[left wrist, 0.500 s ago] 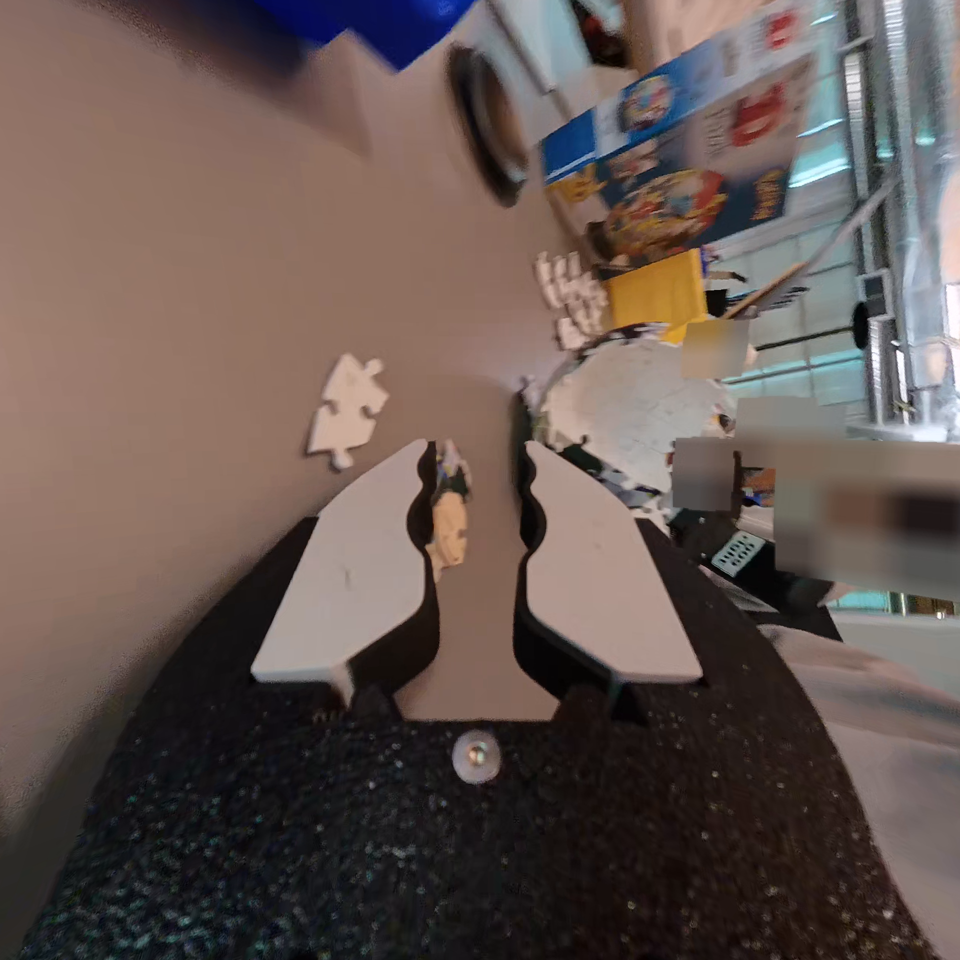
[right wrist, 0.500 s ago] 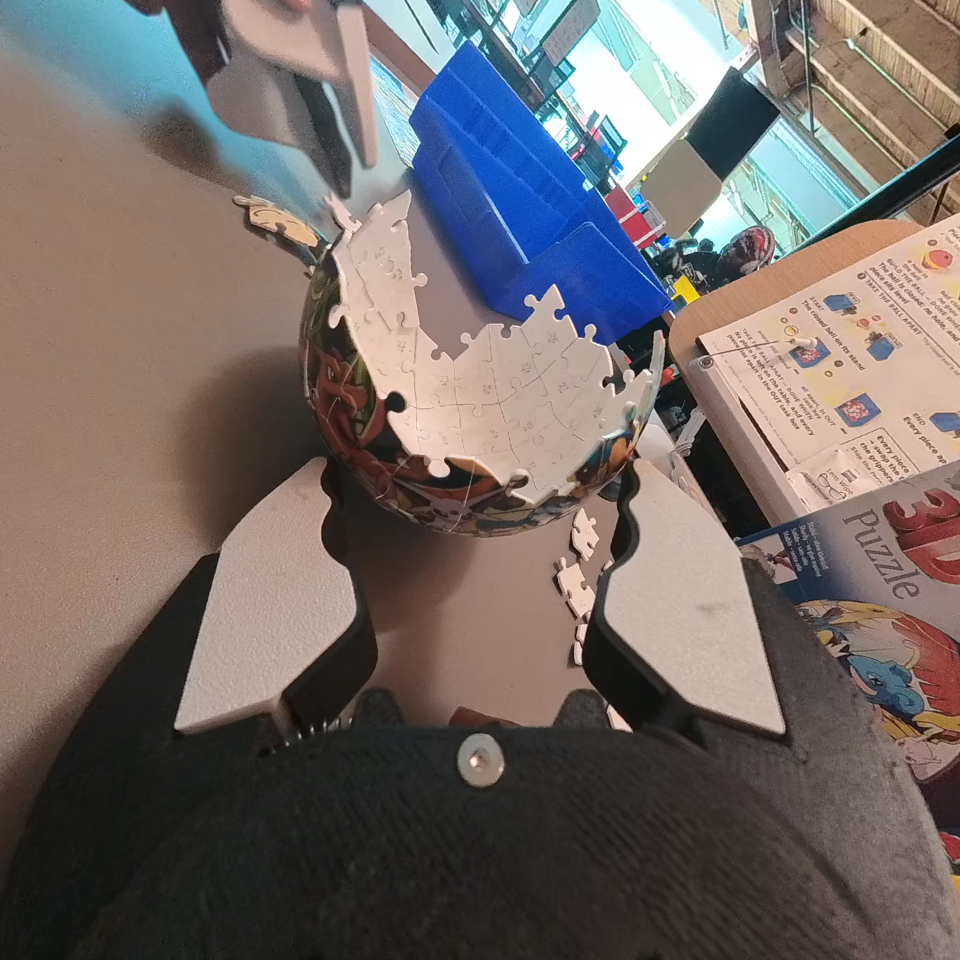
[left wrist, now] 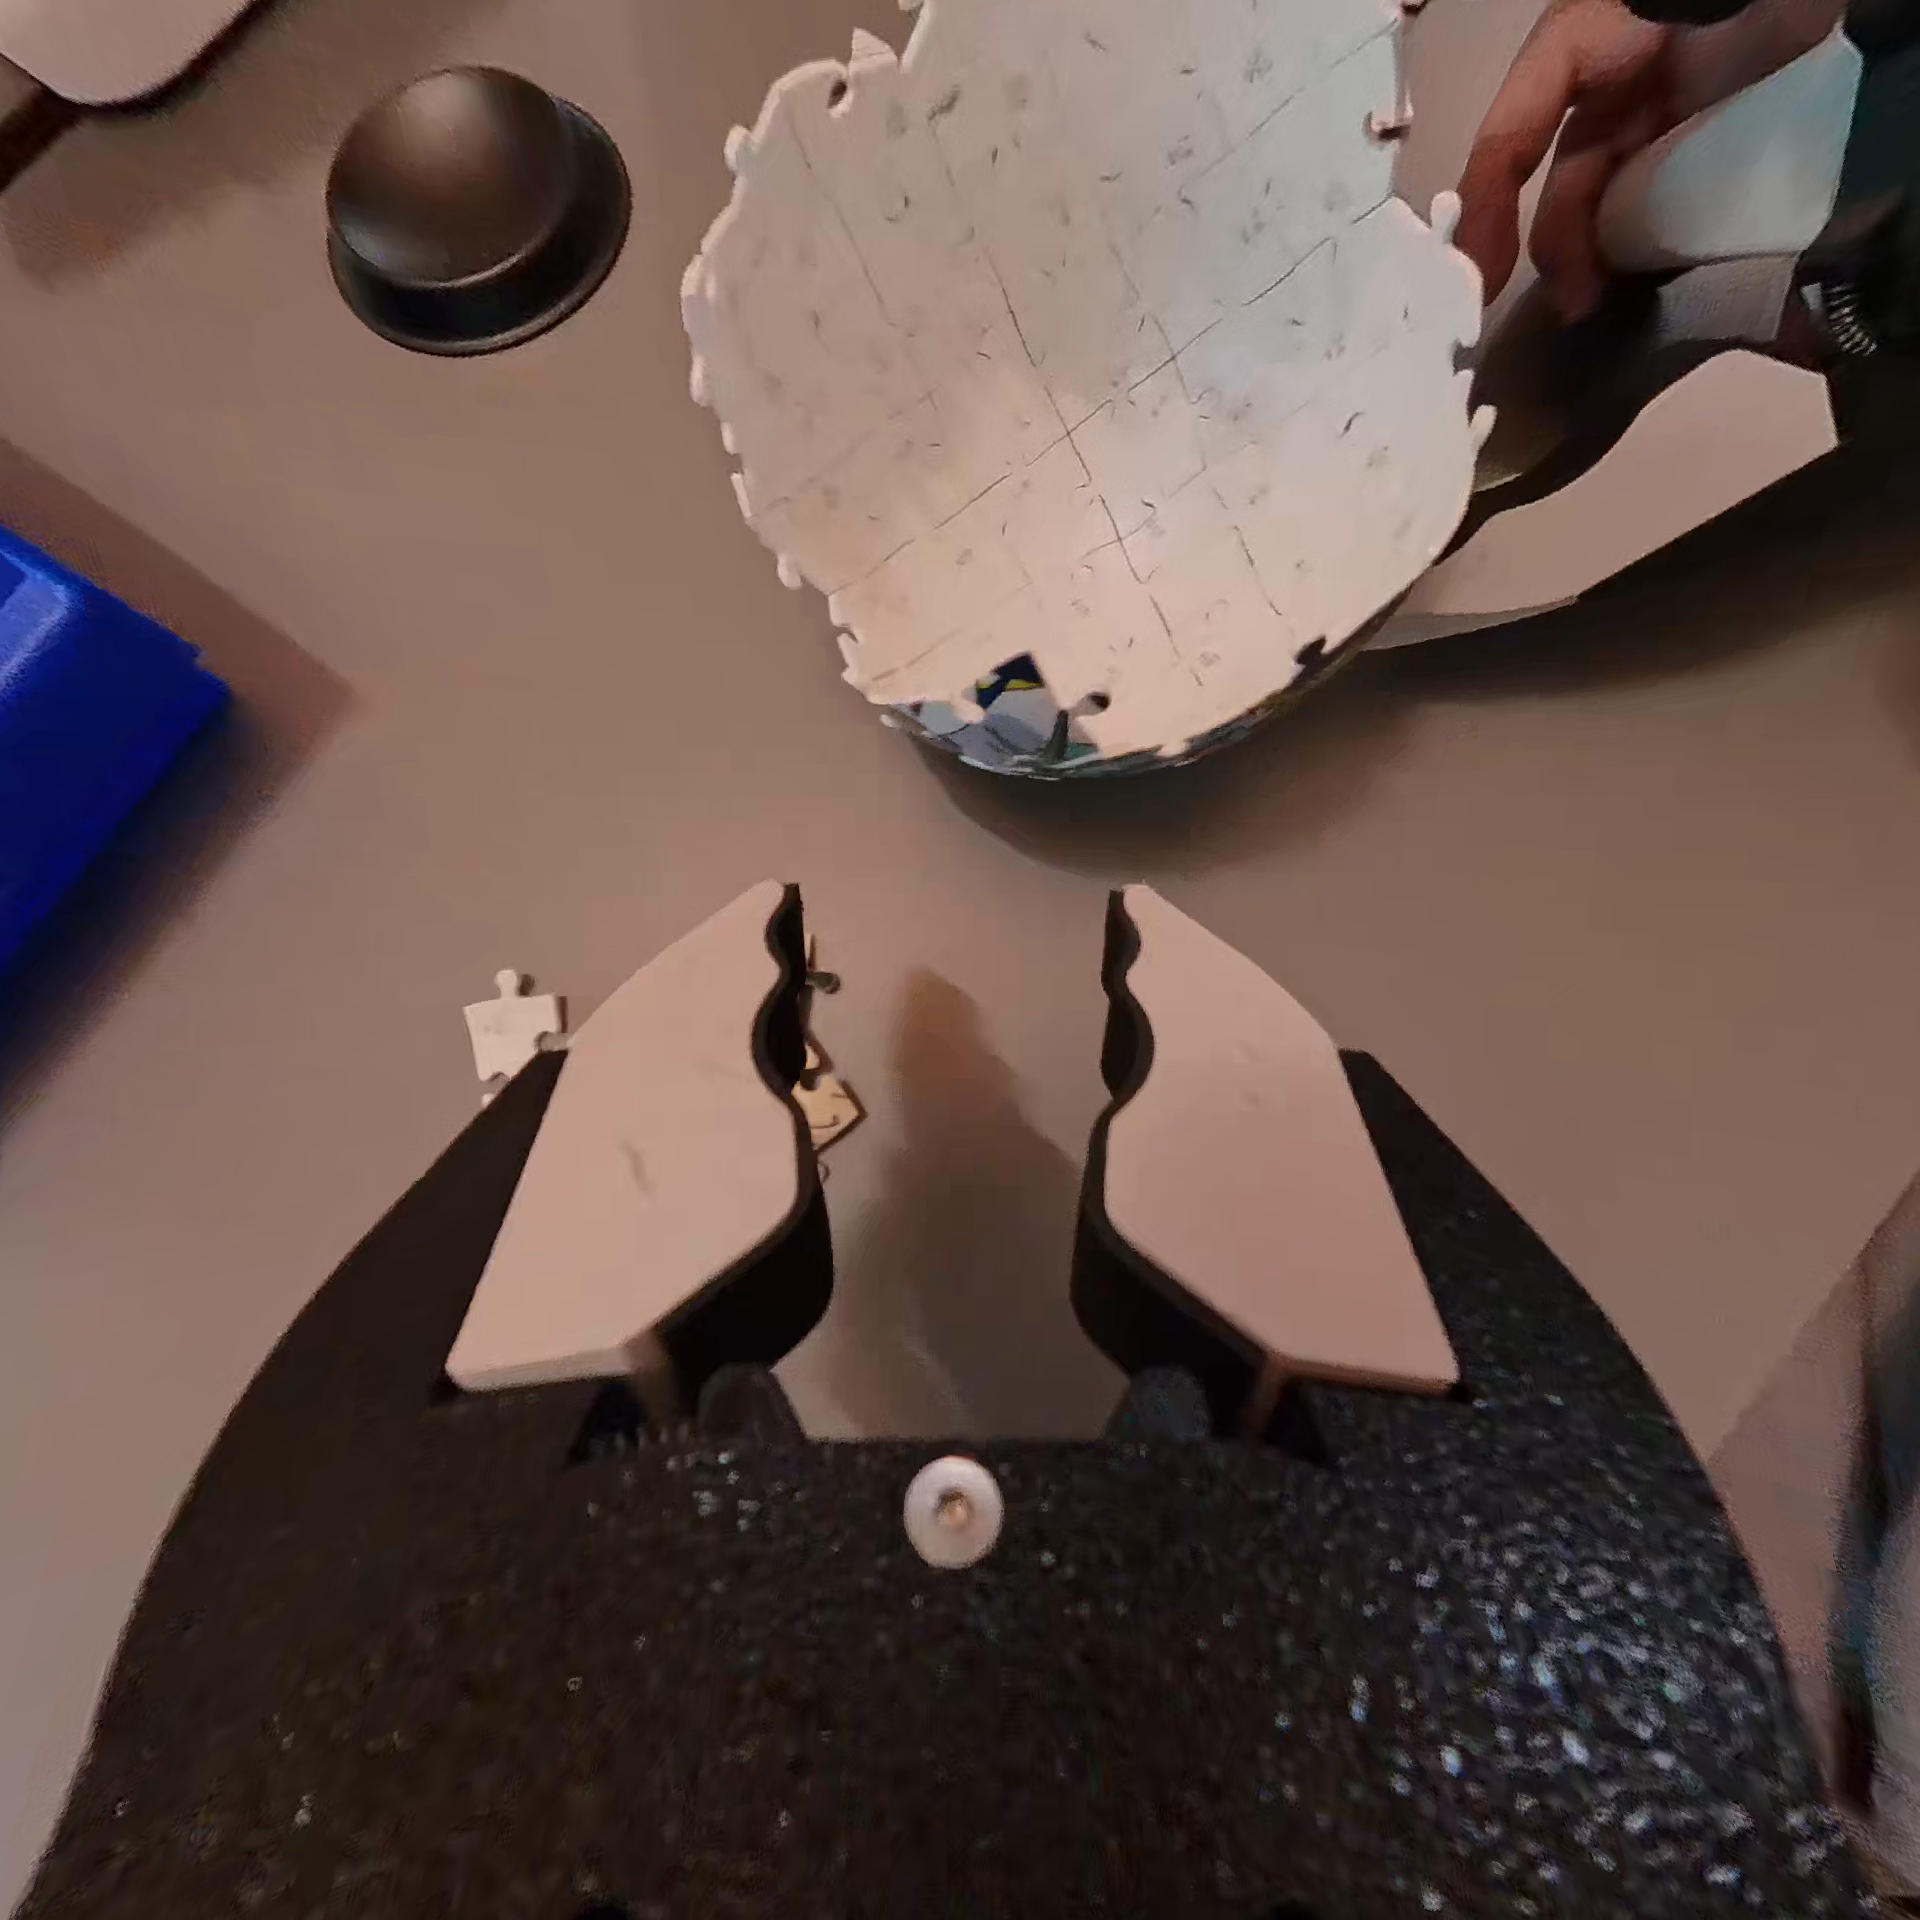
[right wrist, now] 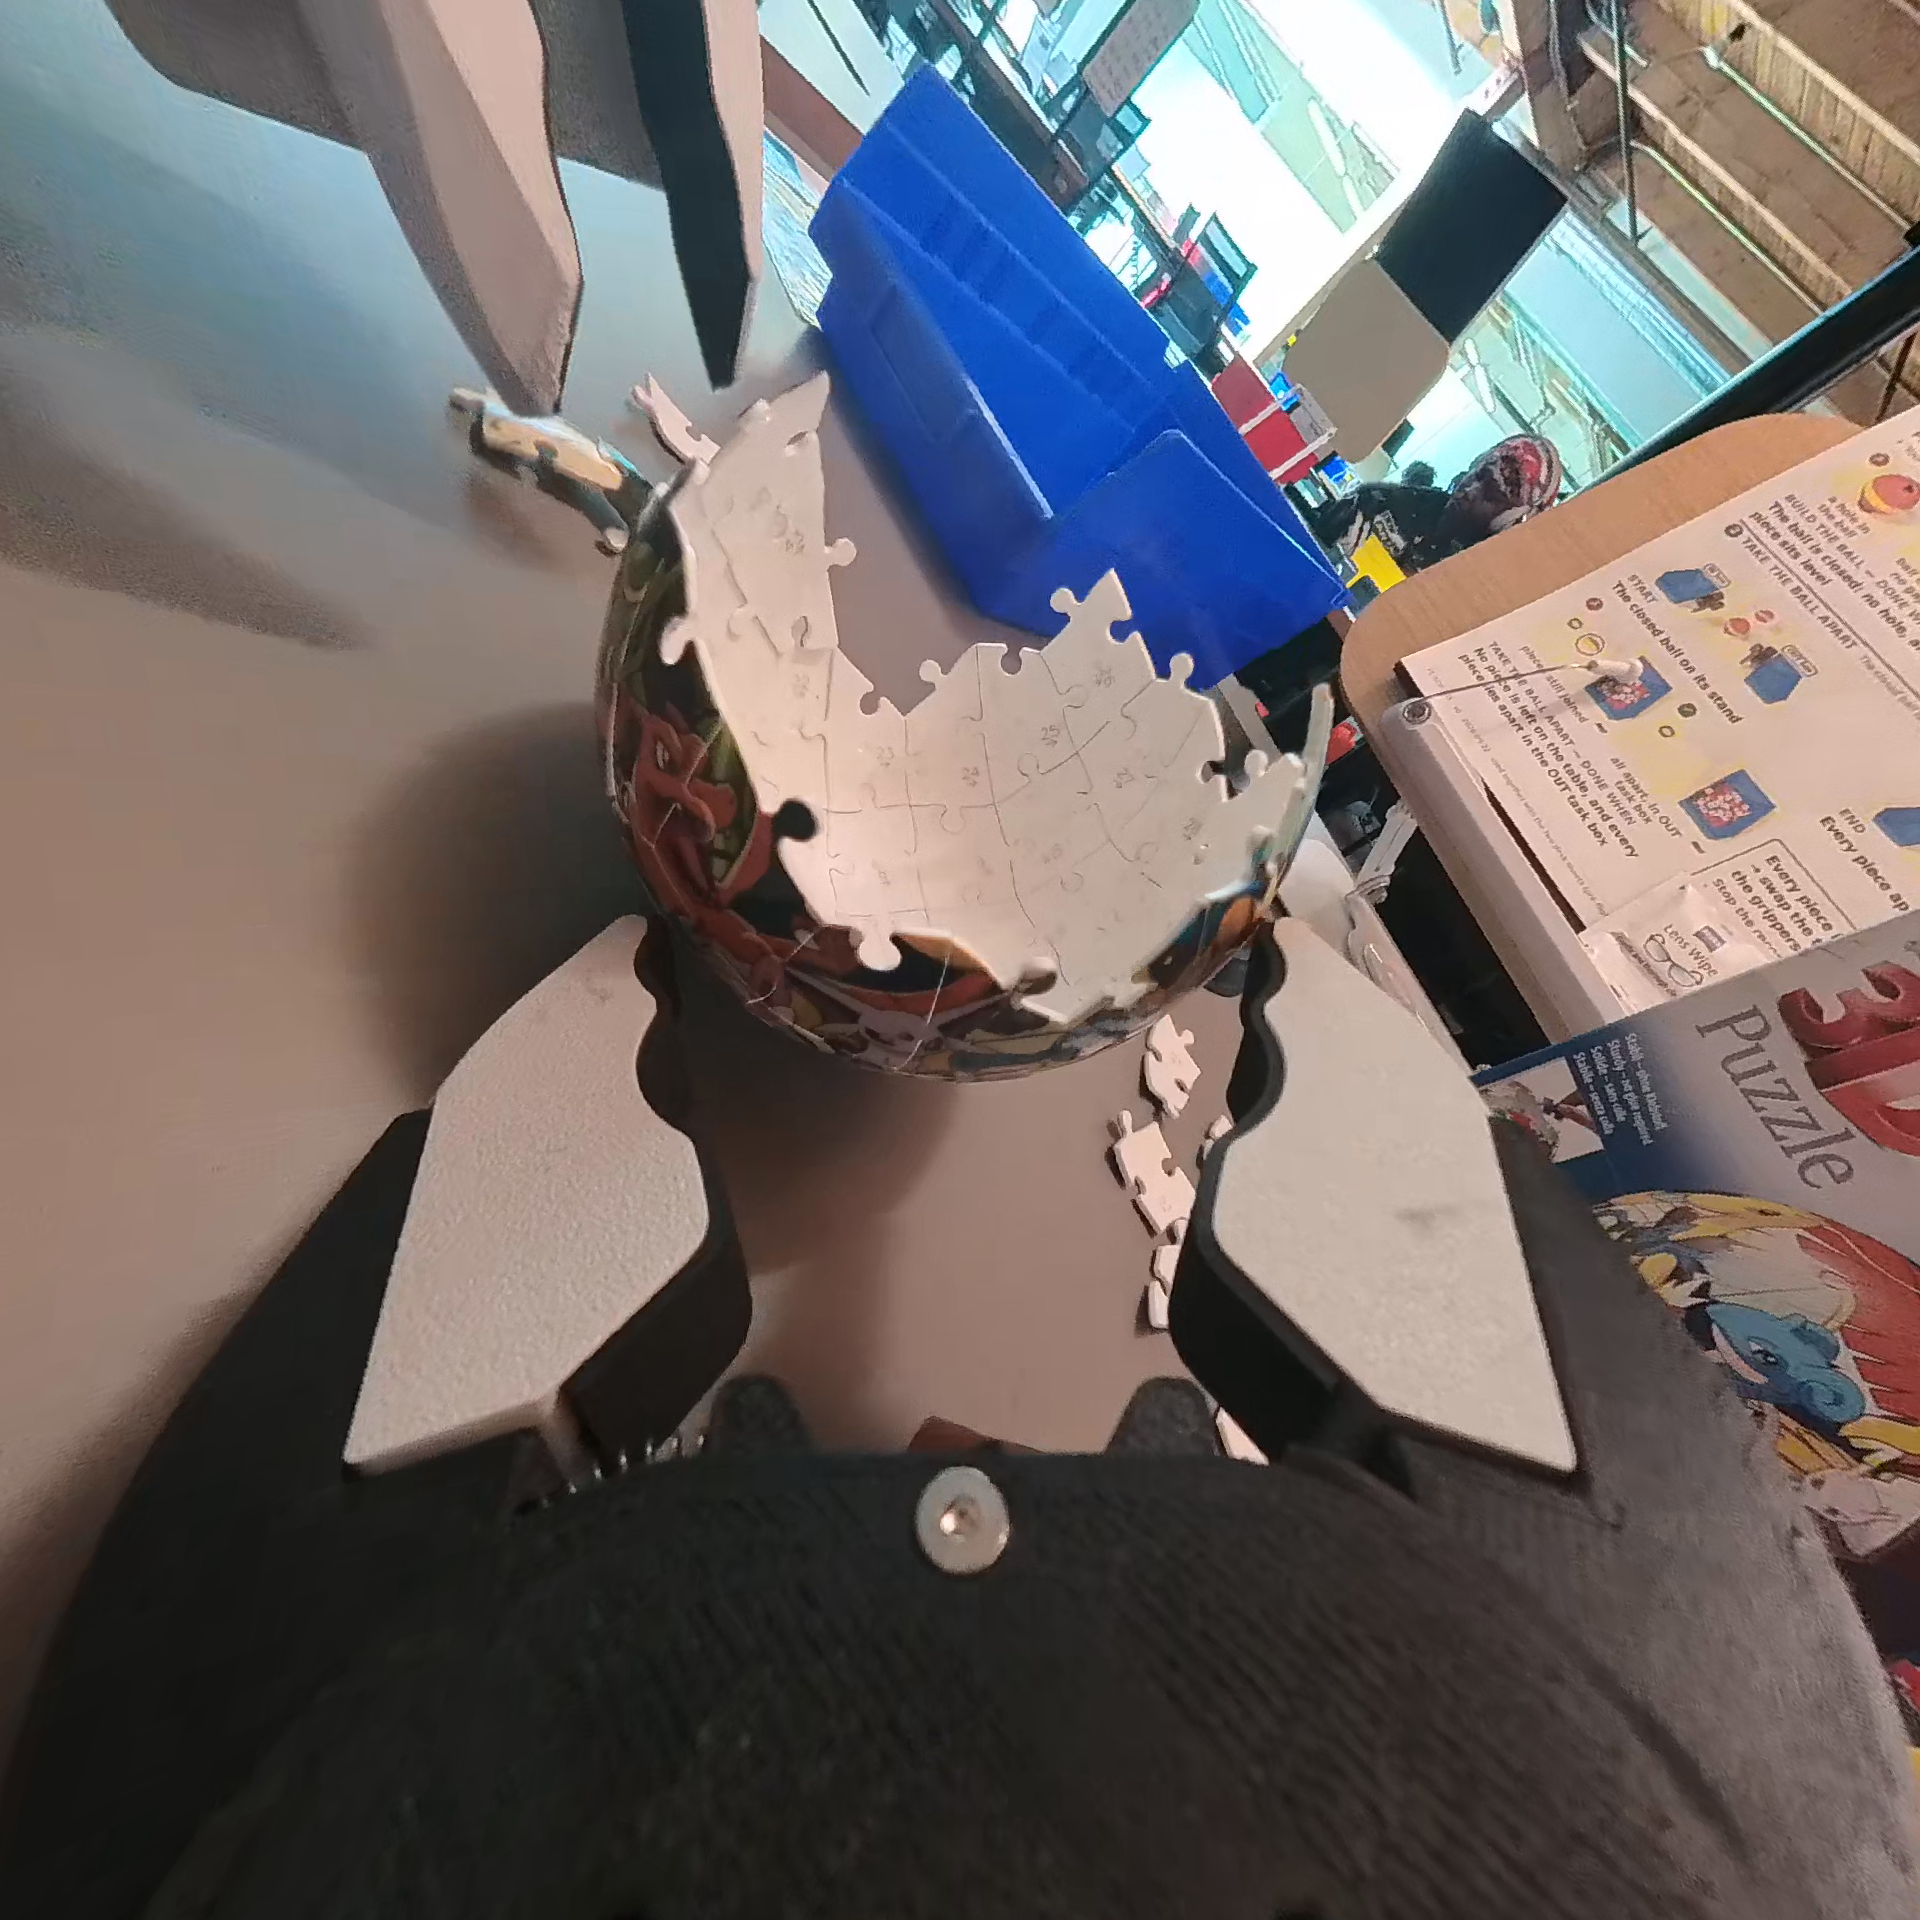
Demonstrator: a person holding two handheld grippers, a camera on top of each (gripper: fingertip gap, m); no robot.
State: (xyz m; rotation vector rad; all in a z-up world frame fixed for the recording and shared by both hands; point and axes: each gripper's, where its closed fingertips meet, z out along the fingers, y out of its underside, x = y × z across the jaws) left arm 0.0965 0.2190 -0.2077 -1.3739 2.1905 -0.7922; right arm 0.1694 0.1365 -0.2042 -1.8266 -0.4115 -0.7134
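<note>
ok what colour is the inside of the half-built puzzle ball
Plain white inside the puzzle ball, with faint markings; clearest in the right wrist view.

matt grey table (left wrist: 312, 727), glossy blue plastic bin (right wrist: 1039, 416)

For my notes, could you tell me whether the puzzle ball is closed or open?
Open: the puzzle ball is a partial shell, its white inside showing past a jagged rim.

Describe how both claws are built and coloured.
The left claw and right claw look alike: each has two flat pale-grey fingers with wavy black inner pads, on a black speckled, grainy body with one silver screw at its centre.
</note>
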